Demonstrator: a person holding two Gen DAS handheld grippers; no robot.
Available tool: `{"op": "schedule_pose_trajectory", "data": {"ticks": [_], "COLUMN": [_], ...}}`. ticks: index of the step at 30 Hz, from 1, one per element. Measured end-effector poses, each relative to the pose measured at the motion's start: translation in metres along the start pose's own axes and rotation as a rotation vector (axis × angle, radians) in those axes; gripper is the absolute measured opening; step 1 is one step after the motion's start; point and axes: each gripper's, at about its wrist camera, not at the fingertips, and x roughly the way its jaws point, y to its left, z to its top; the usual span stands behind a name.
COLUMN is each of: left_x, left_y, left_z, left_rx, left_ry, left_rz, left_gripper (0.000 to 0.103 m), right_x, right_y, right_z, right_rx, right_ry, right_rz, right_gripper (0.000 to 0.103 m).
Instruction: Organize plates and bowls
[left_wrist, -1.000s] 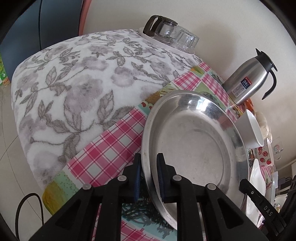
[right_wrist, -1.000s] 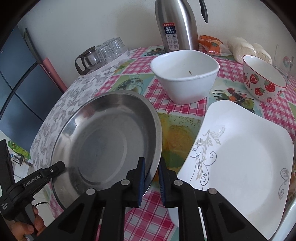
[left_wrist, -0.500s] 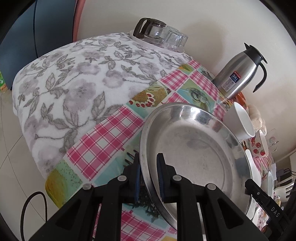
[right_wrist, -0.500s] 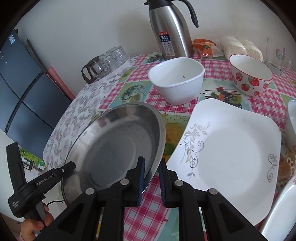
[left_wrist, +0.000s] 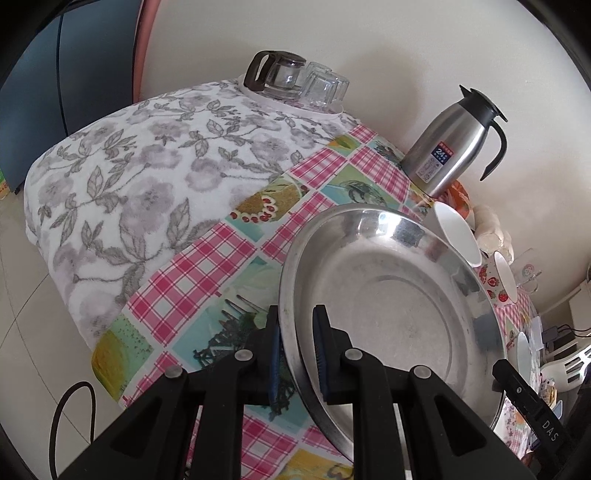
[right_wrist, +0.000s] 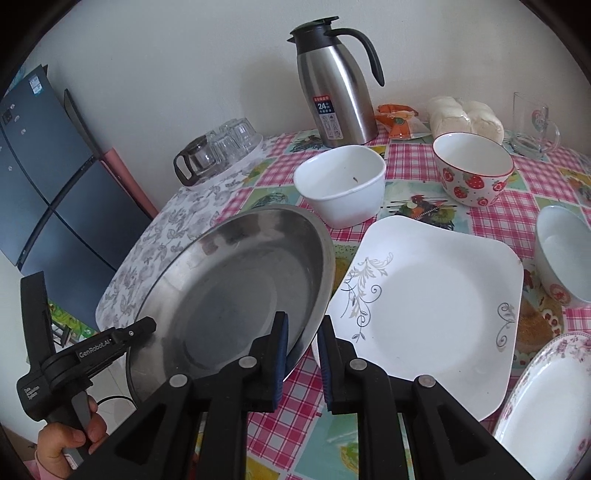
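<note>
Nearest the lenses, both grippers pinch the same steel plate by opposite edges. The left gripper has its blue-padded jaws nearly closed on the plate's near rim, the metal edge running up between them, and the right gripper likewise has its jaws drawn in on the rim at the plate's other side, one pad inside the dish and one outside. The plate hangs tilted between them, clear of the checked tablecloth, its hollow facing the left wrist camera. In the right wrist view the left tool shows at the lower left with a hand wrapped round its grip. Just beside the steel plate, to its right in that view, lies a white square plate with grey scrollwork, flat on the table, and at the lower right corner sits the rim of a floral plate. Beyond the square plate stand a white bowl and a strawberry bowl, apart from each other, with a pale bowl at the right edge. Farther back a steel thermos jug stands upright near the wall, beside an orange packet, a bag of white buns and a glass mug. At the far left corner, on a grey floral cloth, a glass pot and upturned glasses are grouped together.
</note>
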Motion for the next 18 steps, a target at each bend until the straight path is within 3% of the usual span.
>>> {"op": "schedule_pose_trajectory", "data": {"ticks": [8, 18], "left_x": [-0.028, -0.057], "left_y": [-0.033, -0.107], "left_z": [0.010, 0.023], "left_rx": [0.052, 0.152], "left_ry": [-0.059, -0.128], "left_rz": [-0.032, -0.096], "left_gripper": [0.017, 0.017], "right_x": [-0.033, -0.086], "right_y": [-0.012, -0.047], "right_z": [0.007, 0.020], "right_rx": [0.026, 0.111], "right_ry": [-0.093, -0.271], "right_rz": [0.024, 0.046], "right_gripper": [0.017, 0.017]}}
